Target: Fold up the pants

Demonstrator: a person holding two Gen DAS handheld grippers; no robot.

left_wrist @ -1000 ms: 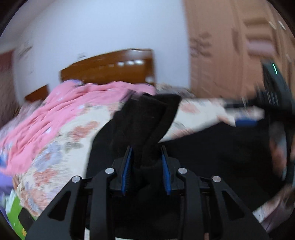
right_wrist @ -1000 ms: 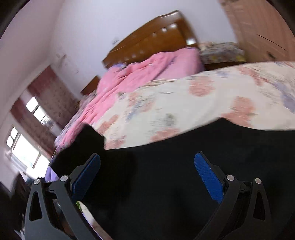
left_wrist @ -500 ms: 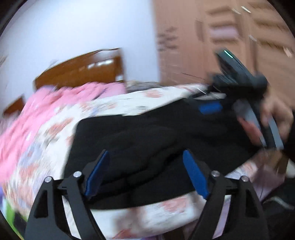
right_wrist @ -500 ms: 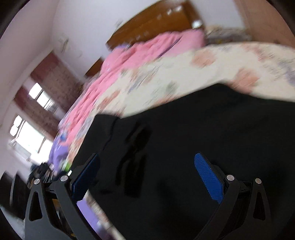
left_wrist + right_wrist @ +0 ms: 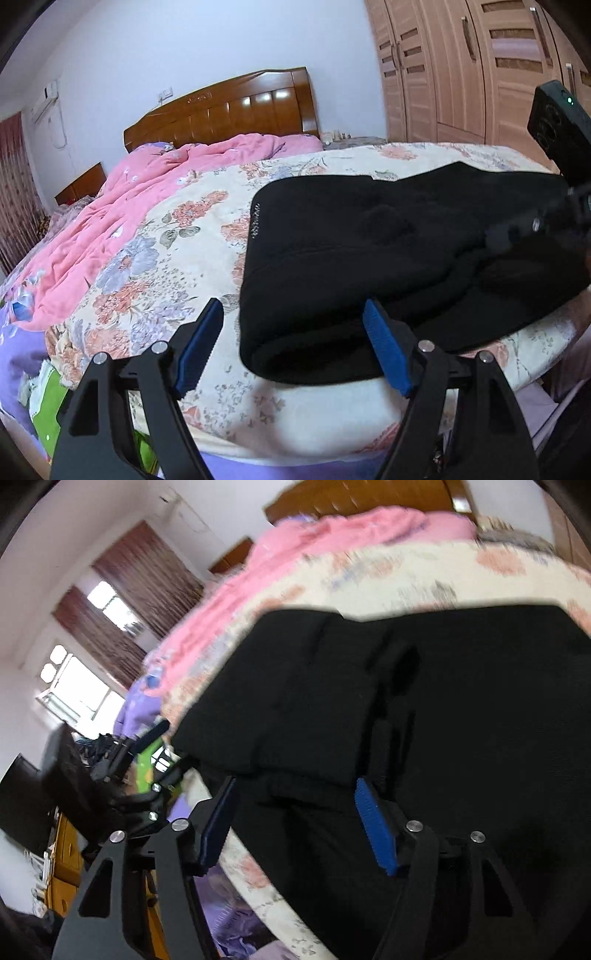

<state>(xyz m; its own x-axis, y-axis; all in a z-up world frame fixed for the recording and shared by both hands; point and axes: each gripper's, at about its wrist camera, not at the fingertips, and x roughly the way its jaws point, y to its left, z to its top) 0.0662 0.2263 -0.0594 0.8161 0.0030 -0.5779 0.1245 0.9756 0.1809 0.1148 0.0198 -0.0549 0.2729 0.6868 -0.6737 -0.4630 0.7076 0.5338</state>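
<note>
We see the black pants [image 5: 388, 243] lying folded on the floral bedspread [image 5: 159, 266] near the foot edge of the bed. In the left wrist view the bundle's long axis runs across the picture, from a rounded folded end at lower left toward the right edge, roughly along the foot edge of the bed and crosswise to the wooden headboard [image 5: 225, 107]. A small pale stitched mark sits near the pants' left end. An upper layer lies over a lower one, with a fold line between them facing us; the top surface is lumpy, not flat.

Left tongs [image 5: 291, 347]: the jaws are closing but stand wide. The left pad is over bare bedspread just beside the pants; the right pad lies against the near fold. The corner of the pants sits between the pads, and neither pad presses it.

Right tongs [image 5: 295, 823]: closing, at a middling gap. The near edge of the pants lies between the pads; we see no pinch on the cloth. This view is blurred.

In the left wrist view the right tongs show blurred at the far right over the pants. A pink quilt [image 5: 122, 210] is bunched toward the headboard, well apart from the pants. A wardrobe [image 5: 461, 70] stands beyond the bed.
</note>
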